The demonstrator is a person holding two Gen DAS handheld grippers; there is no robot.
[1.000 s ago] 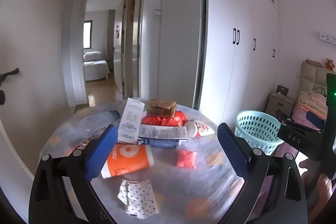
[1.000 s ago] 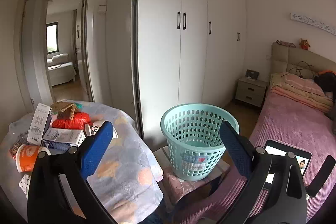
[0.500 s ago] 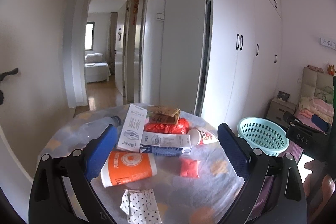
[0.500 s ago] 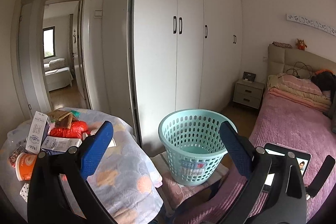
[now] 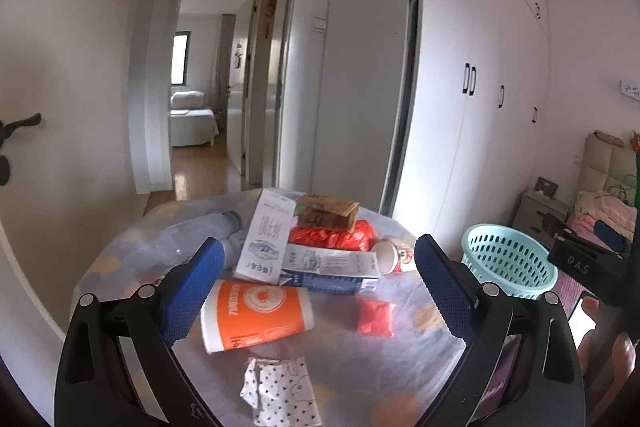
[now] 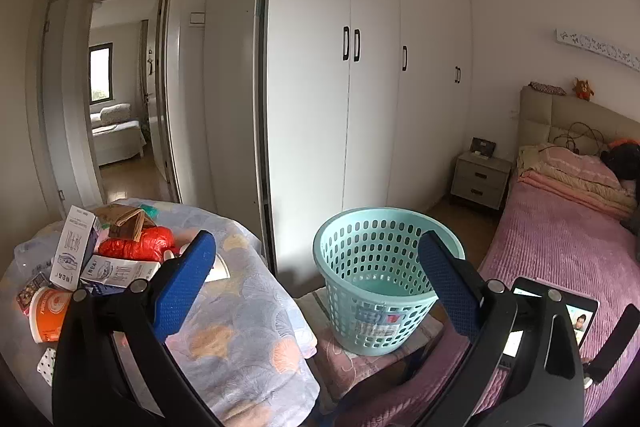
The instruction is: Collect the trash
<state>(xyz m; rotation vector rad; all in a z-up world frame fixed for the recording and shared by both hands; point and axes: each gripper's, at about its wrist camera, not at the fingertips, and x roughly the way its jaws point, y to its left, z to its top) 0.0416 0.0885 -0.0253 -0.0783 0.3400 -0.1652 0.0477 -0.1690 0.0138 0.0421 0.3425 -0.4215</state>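
Note:
Trash lies on a round table with a patterned cloth: an orange paper cup on its side, a dotted crumpled wrapper, a small red packet, a blue-white carton, a tall white box, a red bag, a brown box, a clear bottle and a small cup. My left gripper is open above the table, over the orange cup. My right gripper is open and empty, facing a teal basket that stands on a stool beside the table.
White wardrobe doors stand behind the basket. A pink bed with a phone on it is to the right. A nightstand is by the bed. An open doorway lies behind the table.
Both views have shifted slightly; the table and basket sit a little lower and farther in frame. Both grippers stay open and empty.

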